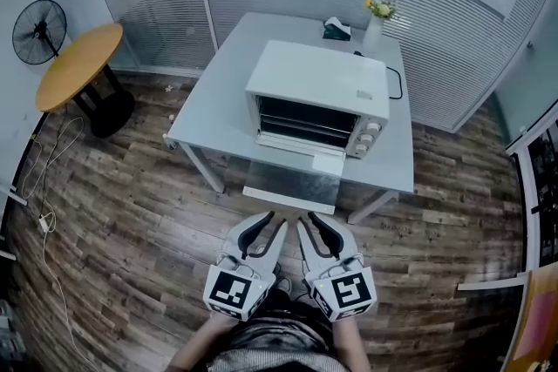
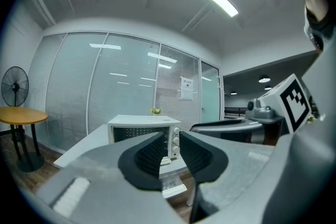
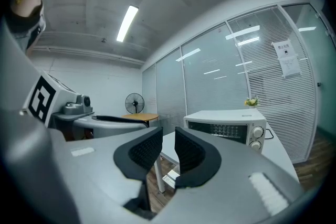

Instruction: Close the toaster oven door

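A white toaster oven (image 1: 318,96) stands on the grey table (image 1: 222,100). Its glass door (image 1: 295,179) is folded down flat toward me and reaches past the table's front edge. Both grippers hover side by side over the wooden floor, short of the door. My left gripper (image 1: 272,224) and my right gripper (image 1: 307,222) each show a narrow gap between the pads, with nothing in it. In the left gripper view the oven (image 2: 137,128) shows past the left gripper (image 2: 170,138). In the right gripper view the oven (image 3: 226,126) lies to the right of the right gripper (image 3: 168,134).
A round wooden table (image 1: 78,65) and a standing fan (image 1: 39,30) are at the far left. A vase of yellow flowers (image 1: 377,20) and a small dark box (image 1: 336,28) sit behind the oven. A white cable (image 1: 48,187) trails on the floor. Glass walls with blinds close the back.
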{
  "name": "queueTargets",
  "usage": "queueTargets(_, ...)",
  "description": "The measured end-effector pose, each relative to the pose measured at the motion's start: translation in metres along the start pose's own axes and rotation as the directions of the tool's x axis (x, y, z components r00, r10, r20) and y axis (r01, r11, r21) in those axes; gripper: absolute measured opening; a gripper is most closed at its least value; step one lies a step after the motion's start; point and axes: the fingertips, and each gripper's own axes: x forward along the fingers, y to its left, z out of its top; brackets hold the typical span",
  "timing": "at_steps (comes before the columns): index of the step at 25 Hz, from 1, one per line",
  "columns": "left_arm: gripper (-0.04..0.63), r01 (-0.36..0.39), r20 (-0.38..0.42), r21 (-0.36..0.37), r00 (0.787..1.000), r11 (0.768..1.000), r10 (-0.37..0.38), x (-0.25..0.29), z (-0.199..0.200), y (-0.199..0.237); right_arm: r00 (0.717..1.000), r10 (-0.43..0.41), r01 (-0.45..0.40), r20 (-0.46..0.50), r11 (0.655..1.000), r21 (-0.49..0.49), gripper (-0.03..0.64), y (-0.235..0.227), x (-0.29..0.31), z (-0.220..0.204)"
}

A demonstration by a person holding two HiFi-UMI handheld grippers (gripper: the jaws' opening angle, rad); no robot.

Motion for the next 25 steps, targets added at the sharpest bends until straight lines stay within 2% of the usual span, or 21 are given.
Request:
queueTargets(10,0.089,0.077,0.005,0.001,0.997,0.997,-0.077,0.027,0.005,0.026,0.999,-0.049,0.048,-0.010,0.999,-0.015,0.074,-0.009,0.037,0.005)
queueTargets(16,0.089,0.140,0.015,0.030,0.990,0.990,-0.141,0.052,0.004,0.050,0.995,-0.095,0.094,-0.020,0.995,-0.018,0.074,-0.021,0.065,0.007)
queueTargets(21,0.089,0.180,0.006,0.012,0.984,0.984,-0.180,0.073,0.005,0.068,0.990,-0.139,0.139,-0.023,0.990,-0.014,0.074,-0.035,0.089,0.008)
queueTargets(23,0.089,0.190,0.008,-0.022,0.982,0.982,-0.189,0.081,0.006,0.075,0.988,-0.153,0.153,-0.020,0.988,-0.014,0.074,-0.039,0.099,0.009)
queueTargets(25,0.089,0.205,0.007,-0.016,0.979,0.979,-0.205,0.088,0.005,0.084,0.986,-0.168,0.168,-0.017,0.986,-0.015,0.074,-0.042,0.109,0.008)
